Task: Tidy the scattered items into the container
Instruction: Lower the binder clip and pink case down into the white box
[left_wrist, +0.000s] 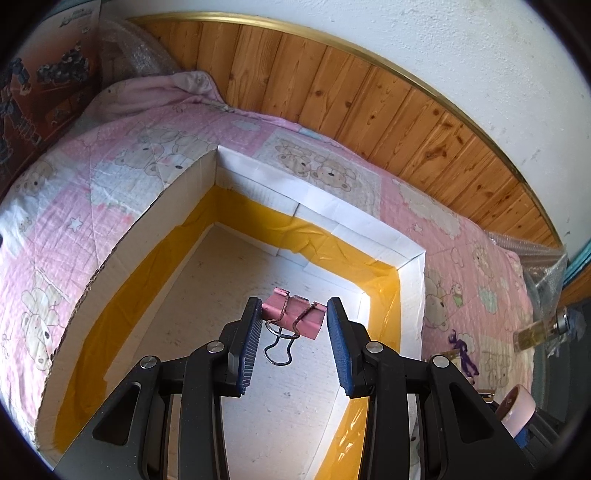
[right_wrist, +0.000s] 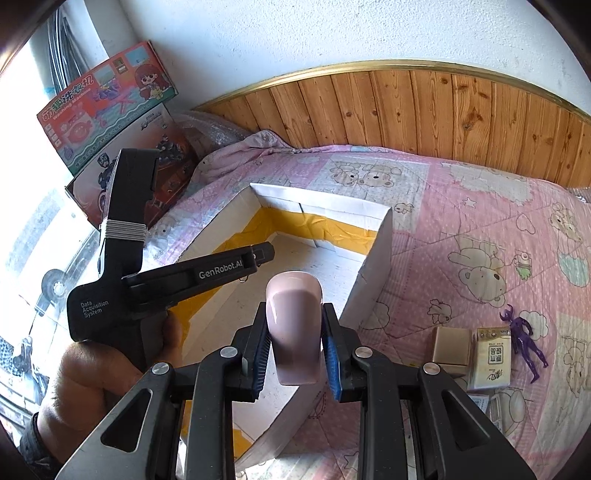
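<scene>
Bottle (left_wrist: 541, 328) half behind bubble wrap, tape roll's (right_wrist: 293, 332) lower end hidden between tongs.

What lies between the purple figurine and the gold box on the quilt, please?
In the right wrist view, a cream tissue pack lies between the gold box and the purple figurine, beside the box.

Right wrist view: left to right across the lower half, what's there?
Person's hand on the left gripper → cardboard box → pink tape roll held in the right gripper → gold box → tissue pack → purple figurine.
</scene>
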